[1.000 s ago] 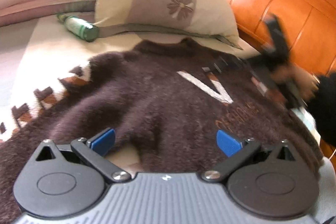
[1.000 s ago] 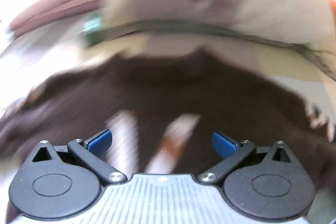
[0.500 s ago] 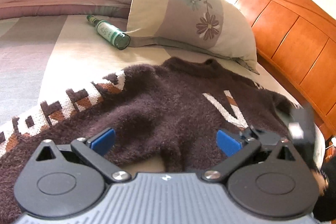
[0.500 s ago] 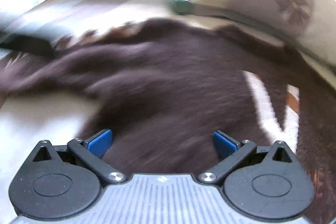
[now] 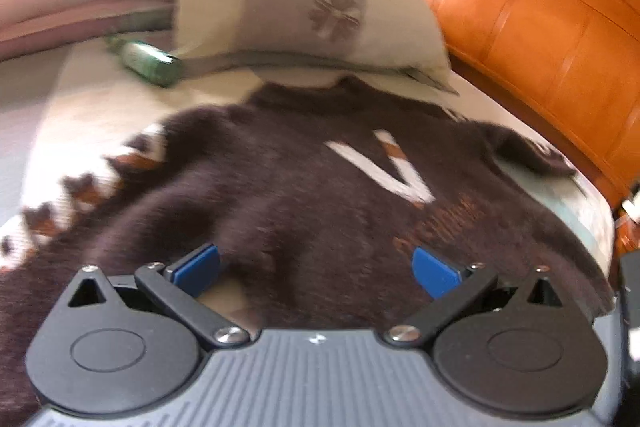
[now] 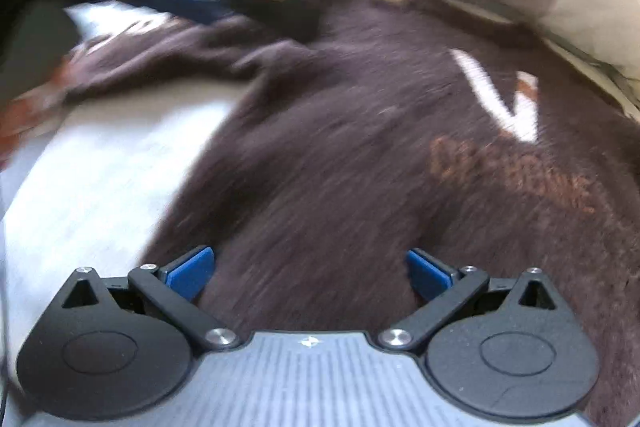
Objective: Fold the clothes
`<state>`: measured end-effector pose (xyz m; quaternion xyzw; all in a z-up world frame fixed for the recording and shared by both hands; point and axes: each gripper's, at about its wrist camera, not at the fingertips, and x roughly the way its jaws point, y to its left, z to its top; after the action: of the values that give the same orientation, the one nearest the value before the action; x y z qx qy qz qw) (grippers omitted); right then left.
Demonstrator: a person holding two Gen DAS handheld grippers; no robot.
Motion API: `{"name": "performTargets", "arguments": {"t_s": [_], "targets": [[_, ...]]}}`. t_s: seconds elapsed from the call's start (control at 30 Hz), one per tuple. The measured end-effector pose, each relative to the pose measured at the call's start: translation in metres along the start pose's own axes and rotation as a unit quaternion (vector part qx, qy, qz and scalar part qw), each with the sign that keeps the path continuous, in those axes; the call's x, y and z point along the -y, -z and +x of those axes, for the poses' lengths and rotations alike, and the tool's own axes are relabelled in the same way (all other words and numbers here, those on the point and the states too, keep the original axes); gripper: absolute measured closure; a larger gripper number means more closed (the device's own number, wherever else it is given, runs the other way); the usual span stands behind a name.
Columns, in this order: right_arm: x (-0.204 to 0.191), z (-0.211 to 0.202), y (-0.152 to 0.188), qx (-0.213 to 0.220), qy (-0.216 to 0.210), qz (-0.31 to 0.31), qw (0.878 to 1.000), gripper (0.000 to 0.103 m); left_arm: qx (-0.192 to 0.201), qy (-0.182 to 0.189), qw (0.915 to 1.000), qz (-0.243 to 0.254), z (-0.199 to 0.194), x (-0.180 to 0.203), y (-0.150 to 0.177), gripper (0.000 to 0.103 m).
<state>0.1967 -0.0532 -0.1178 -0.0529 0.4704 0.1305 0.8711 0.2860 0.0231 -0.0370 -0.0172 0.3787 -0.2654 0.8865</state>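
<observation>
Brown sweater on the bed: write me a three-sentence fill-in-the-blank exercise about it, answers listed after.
1. The white letter knitted on the brown sweater is a ____.
2. The bottle lying by the flowered pillow is ____ in colour.
3. Both the left gripper and right gripper have their jaws ____.

Missing words: V; green; open

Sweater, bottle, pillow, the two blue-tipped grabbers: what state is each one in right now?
Sweater: spread on the bed, front up, not yet folded.
Green bottle: lying on its side beside the pillow.
Pillow: resting just beyond the sweater's collar.
Left gripper: open, holding nothing.
Right gripper: open, holding nothing.
</observation>
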Motion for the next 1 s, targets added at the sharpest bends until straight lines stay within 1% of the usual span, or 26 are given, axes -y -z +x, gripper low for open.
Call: {"name": "performTargets", "arguments": {"t_s": [0.07, 0.13, 0.2, 0.27, 0.3, 0.33, 0.37, 0.43, 0.53, 0.6, 0.63, 0.73, 0.8, 0.87, 1.0], "targets": [[0.01, -0.014, 0.006, -0.002, -0.027, 0.005, 1.0, 0.0, -0.01, 0.022, 0.9997, 0.009, 0.008, 0.01, 0.003, 0.001], [0.025, -0.026, 0.013, 0.009, -0.036, 0.02, 0.999, 0.0, -0.017, 0.042, 0.9988, 0.018, 0.015, 0.019, 0.008, 0.001], [0.047, -0.037, 0.021, 0.027, -0.019, 0.036, 0.999, 0.0, -0.023, 0.065, 0.9975, 0.017, 0.024, 0.023, 0.014, 0.001], [0.077, -0.045, 0.026, 0.041, 0.014, 0.056, 0.997, 0.0, -0.032, 0.084, 0.9959, 0.011, 0.035, 0.022, 0.019, 0.001], [0.092, -0.048, 0.027, 0.05, 0.032, 0.066, 0.996, 0.0, -0.043, 0.09, 0.995, 0.004, 0.042, 0.02, 0.023, 0.001], [0.109, -0.049, 0.025, 0.057, 0.054, 0.076, 0.994, 0.0, -0.057, 0.091, 0.9942, -0.003, 0.051, 0.017, 0.027, 0.001], [0.127, -0.047, 0.02, 0.064, 0.069, 0.089, 0.992, 0.0, -0.063, 0.09, 0.994, -0.002, 0.056, 0.015, 0.031, 0.001], [0.162, -0.044, 0.011, 0.078, 0.091, 0.116, 0.986, 0.0, -0.056, 0.093, 0.9938, 0.025, 0.056, 0.018, 0.035, 0.001], [0.204, -0.026, -0.006, 0.095, 0.092, 0.145, 0.98, 0.0, -0.057, 0.083, 0.9934, 0.055, 0.055, 0.024, 0.038, 0.001], [0.22, -0.008, -0.012, 0.087, 0.085, 0.157, 0.98, 0.0, -0.056, 0.075, 0.9931, 0.071, 0.056, 0.028, 0.041, 0.001], [0.225, 0.002, -0.011, 0.077, 0.088, 0.161, 0.98, 0.0, -0.056, 0.07, 0.9925, 0.084, 0.056, 0.031, 0.043, 0.001], [0.223, 0.005, 0.007, 0.074, 0.095, 0.138, 0.983, 0.0, -0.055, 0.057, 0.9908, 0.11, 0.056, 0.037, 0.047, 0.001], [0.219, -0.006, 0.025, 0.064, 0.098, 0.142, 0.983, 0.0, -0.053, 0.052, 0.9904, 0.116, 0.057, 0.038, 0.047, 0.001], [0.215, -0.027, 0.052, 0.052, 0.099, 0.16, 0.981, 0.0, -0.053, 0.05, 0.99, 0.121, 0.057, 0.038, 0.048, 0.001], [0.199, -0.059, 0.109, 0.06, 0.117, 0.175, 0.976, 0.0, -0.063, 0.037, 0.9905, 0.116, 0.056, 0.045, 0.044, 0.001]]}}
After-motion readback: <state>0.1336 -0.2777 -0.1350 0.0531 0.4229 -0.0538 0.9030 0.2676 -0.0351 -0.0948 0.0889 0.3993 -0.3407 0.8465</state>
